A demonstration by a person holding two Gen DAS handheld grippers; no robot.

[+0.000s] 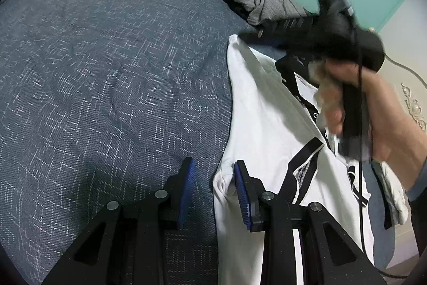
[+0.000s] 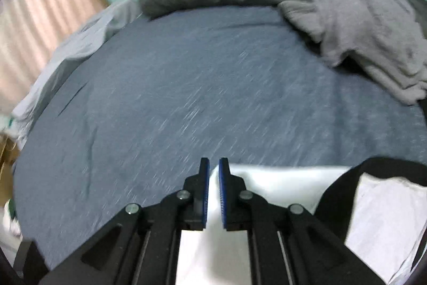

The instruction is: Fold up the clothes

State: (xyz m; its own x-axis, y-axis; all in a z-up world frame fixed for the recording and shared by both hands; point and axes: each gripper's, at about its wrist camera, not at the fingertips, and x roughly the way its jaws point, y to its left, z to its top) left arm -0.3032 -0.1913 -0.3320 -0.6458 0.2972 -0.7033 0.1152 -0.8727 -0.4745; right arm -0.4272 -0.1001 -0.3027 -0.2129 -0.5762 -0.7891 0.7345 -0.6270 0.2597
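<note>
Right gripper pinching white shirt edge, left gripper spread and empty beside shirt hem: thin hold, fabric liable to slip mid-fold.

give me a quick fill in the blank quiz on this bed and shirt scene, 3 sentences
1. The white shirt has trim coloured ____.
2. The bed cover under the shirt is coloured ____.
3. The right gripper is shut on the edge of the ____, while the left gripper stands open at the shirt's edge, its pads not pressing on it.

Missing words: black; blue; shirt
</note>
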